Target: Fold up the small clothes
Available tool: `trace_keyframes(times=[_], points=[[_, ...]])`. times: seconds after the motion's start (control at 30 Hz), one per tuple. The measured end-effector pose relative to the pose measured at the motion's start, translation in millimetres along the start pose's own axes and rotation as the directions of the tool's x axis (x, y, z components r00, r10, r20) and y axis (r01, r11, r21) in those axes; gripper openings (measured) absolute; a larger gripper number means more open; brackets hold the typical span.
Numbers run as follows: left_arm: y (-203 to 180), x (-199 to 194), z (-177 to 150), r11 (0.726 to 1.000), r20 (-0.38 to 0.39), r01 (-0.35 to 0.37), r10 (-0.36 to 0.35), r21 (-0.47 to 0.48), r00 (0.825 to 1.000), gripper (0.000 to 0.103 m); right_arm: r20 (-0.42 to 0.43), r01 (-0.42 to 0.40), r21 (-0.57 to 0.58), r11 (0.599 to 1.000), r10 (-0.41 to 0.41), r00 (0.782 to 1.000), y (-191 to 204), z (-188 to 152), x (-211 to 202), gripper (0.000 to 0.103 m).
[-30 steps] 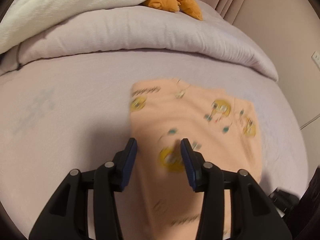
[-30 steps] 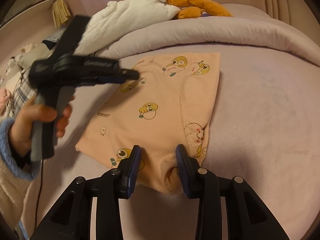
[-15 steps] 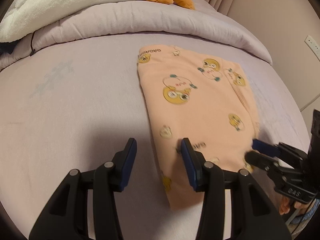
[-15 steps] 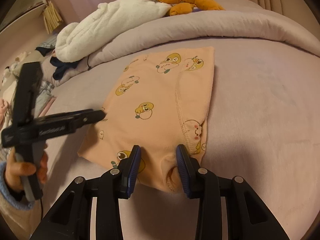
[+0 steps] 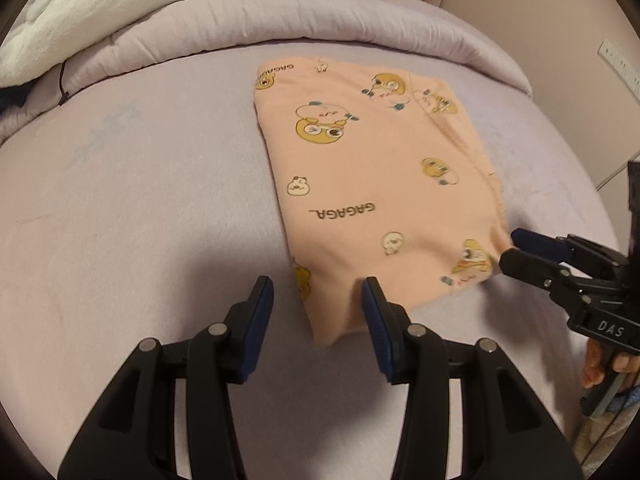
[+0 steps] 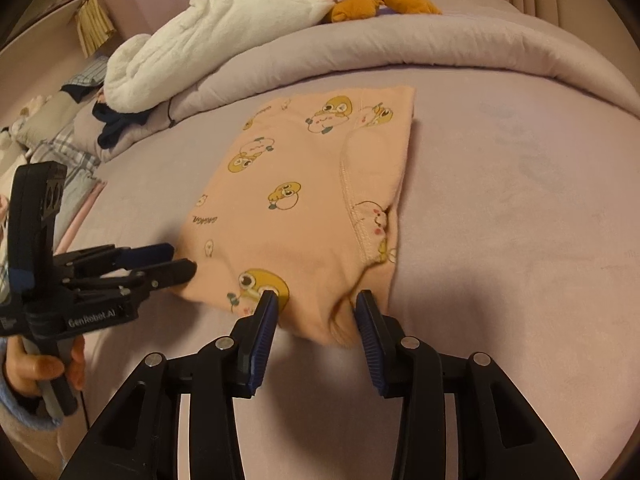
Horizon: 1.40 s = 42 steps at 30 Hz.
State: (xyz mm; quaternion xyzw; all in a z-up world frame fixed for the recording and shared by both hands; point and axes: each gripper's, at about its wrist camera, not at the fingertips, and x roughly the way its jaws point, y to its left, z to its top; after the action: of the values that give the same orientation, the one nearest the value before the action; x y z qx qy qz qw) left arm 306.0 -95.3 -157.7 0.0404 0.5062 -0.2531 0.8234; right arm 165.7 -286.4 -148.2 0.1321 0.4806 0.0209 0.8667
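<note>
A small peach garment with yellow cartoon prints [image 5: 372, 184] lies folded flat on the lilac bed [image 5: 140, 200]; it also shows in the right wrist view [image 6: 304, 208]. My left gripper [image 5: 318, 292] is open, its jaws on either side of the garment's near left corner. It shows in the right wrist view [image 6: 176, 260] beside that corner. My right gripper [image 6: 316, 304] is open, its jaws around the garment's near right corner. It shows in the left wrist view [image 5: 510, 246] at that corner.
A rolled lilac duvet [image 5: 320, 20] runs across the back of the bed, with a white fleece blanket [image 6: 208, 48] and an orange plush toy [image 6: 376, 0] on it. Clothes and a plaid cloth [image 6: 72, 148] lie off the bed's left side. A wall [image 5: 560, 20] stands at right.
My left gripper has pulled back toward me from over the garment to its near left corner. The right gripper has stayed at the near right corner. The garment has not changed shape.
</note>
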Motion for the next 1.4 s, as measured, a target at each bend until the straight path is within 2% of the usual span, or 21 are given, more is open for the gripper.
trace_keyframes(times=[0.03,0.07,0.1,0.13,0.2,0.33,0.5,1.1,1.4], points=[[1,-3,0,1.0,0.0,0.02,-0.02,-0.012,1.0,0.053,0.002,0.002,-0.001,1.0,-0.002,1.0,-2,0,-3,0.05],[2,-5,-1,0.999,0.001,0.027,-0.027,-0.022,1.0,0.065,0.004,-0.006,0.003,1.0,0.006,1.0,-4,0,-6,0.053],[4,-6,-1,0.999,0.004,0.037,-0.037,-0.038,0.999,0.07,0.008,-0.024,0.017,1.0,0.023,1.0,-8,0,-9,0.061],[6,-7,0,0.997,0.006,0.052,-0.051,-0.054,0.999,0.073,0.013,-0.042,0.037,0.998,0.041,0.999,-13,0,-11,0.069],[7,-6,2,0.994,-0.001,0.076,-0.076,-0.075,0.997,0.073,0.016,-0.065,0.083,0.994,0.064,0.998,-24,2,-12,0.075],[8,-2,4,0.988,-0.012,0.099,-0.102,-0.115,0.995,0.073,0.004,-0.103,0.185,0.977,0.104,0.995,-42,1,-6,0.075],[9,3,9,0.984,-0.012,0.115,-0.118,-0.136,0.993,0.073,0.024,-0.196,0.285,0.938,0.197,0.98,-56,1,-1,0.075],[15,23,31,0.98,0.001,0.133,-0.134,-0.151,0.991,0.073,0.046,-0.184,0.263,0.947,0.179,0.983,-60,25,6,0.075],[21,31,46,0.978,0.007,0.133,-0.134,-0.162,0.991,0.073,0.028,-0.164,0.251,0.954,0.163,0.986,-64,42,19,0.075]])
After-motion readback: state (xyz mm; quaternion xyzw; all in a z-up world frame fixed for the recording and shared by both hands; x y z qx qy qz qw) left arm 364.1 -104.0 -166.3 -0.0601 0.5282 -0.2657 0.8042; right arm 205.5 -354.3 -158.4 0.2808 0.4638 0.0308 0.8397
